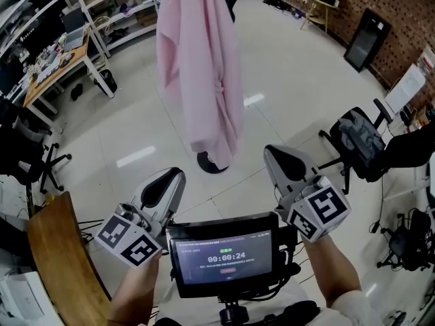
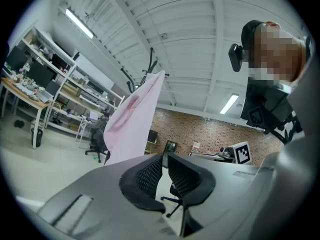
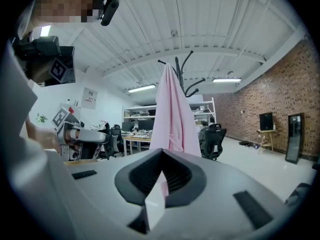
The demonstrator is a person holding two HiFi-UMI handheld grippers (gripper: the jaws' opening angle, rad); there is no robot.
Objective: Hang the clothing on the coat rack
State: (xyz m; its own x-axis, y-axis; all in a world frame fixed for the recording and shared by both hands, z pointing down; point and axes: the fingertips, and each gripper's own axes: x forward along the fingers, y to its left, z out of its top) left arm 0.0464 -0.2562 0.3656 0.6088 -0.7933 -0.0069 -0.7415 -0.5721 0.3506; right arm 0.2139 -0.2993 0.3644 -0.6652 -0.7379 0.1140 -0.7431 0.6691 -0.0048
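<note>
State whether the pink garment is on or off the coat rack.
On: the pink garment drapes down from the top of the coat rack.

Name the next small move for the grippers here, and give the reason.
Probably hold both grippers back and check the hang: the pink garment already drapes from the coat rack, apart from both. The right gripper is shut and empty, the left gripper barely ajar, holding nothing.

Pale floor (image 1: 285, 80) carries coat rack base (image 1: 212, 163) and office chair (image 1: 357, 145).
</note>
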